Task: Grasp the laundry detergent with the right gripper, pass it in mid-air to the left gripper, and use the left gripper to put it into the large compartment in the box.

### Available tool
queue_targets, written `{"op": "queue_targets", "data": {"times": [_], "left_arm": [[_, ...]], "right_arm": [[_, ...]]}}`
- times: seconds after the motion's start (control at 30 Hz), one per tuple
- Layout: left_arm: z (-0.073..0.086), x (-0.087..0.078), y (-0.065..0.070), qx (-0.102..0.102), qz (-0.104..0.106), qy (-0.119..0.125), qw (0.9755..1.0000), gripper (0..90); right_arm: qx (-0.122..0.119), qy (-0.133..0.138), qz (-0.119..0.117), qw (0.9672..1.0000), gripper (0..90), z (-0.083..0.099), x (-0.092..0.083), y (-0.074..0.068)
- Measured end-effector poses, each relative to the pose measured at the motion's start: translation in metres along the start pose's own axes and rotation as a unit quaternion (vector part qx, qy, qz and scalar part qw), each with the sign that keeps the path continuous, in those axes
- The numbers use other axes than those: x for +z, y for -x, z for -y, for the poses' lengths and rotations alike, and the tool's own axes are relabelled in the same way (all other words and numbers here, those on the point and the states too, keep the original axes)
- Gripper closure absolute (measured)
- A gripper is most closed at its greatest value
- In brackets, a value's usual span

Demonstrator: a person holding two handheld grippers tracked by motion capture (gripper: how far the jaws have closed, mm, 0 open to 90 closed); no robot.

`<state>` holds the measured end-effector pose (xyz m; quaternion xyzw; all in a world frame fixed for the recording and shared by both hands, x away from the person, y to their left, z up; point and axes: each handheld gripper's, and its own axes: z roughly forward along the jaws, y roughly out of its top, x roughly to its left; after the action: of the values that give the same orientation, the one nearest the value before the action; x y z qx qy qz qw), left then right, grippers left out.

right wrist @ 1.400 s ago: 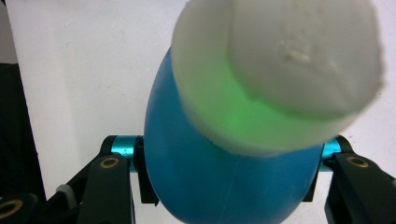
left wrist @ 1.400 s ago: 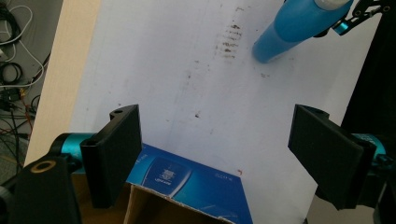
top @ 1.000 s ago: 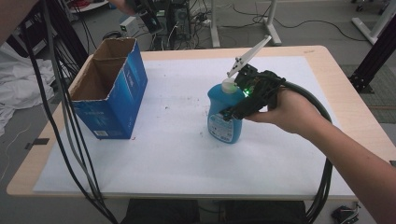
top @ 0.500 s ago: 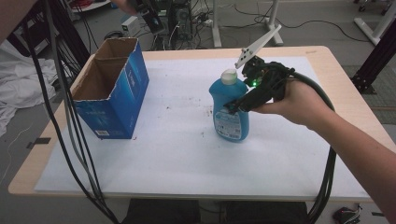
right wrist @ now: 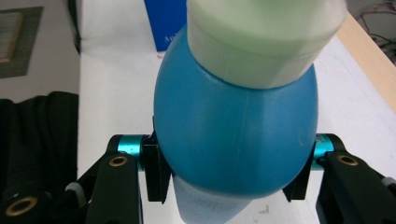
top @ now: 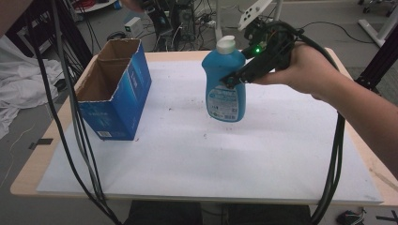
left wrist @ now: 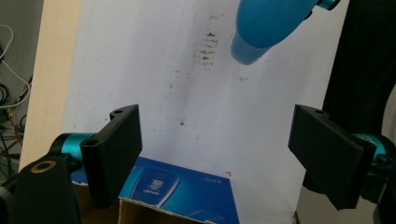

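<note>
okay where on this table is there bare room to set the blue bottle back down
The white sheet lies bare between the open blue box at the left and the right edge, and along the whole near side. The right gripper holds the blue bottle above the middle. The box corner is the one taken spot.

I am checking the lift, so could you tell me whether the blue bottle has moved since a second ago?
Yes. The blue bottle, clamped in the right tongs, has risen off the white mat and now hangs above it; the blue cardboard box stands where it was.
</note>
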<state>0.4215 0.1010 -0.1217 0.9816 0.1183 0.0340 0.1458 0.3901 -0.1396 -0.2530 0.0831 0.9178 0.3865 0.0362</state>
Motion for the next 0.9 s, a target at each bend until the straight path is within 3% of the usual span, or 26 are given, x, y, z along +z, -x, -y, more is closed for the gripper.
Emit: {"op": "queue_targets", "data": {"times": [0.47,0.6,0.9], "left_arm": [[-0.010,-0.006,0.014,0.037,0.049,0.012,0.9980,17.7],[-0.015,-0.006,0.018,0.050,0.050,0.010,0.9974,17.6],[-0.023,-0.001,0.025,0.067,0.051,0.008,0.9964,17.7]], "right_arm": [[-0.034,0.013,-0.042,0.9984,45.9,-0.039,-0.007,0.007],[-0.044,0.022,-0.057,0.9972,46.0,-0.051,-0.007,0.008],[-0.061,0.030,-0.066,0.9955,46.1,-0.065,-0.007,0.007]]}}
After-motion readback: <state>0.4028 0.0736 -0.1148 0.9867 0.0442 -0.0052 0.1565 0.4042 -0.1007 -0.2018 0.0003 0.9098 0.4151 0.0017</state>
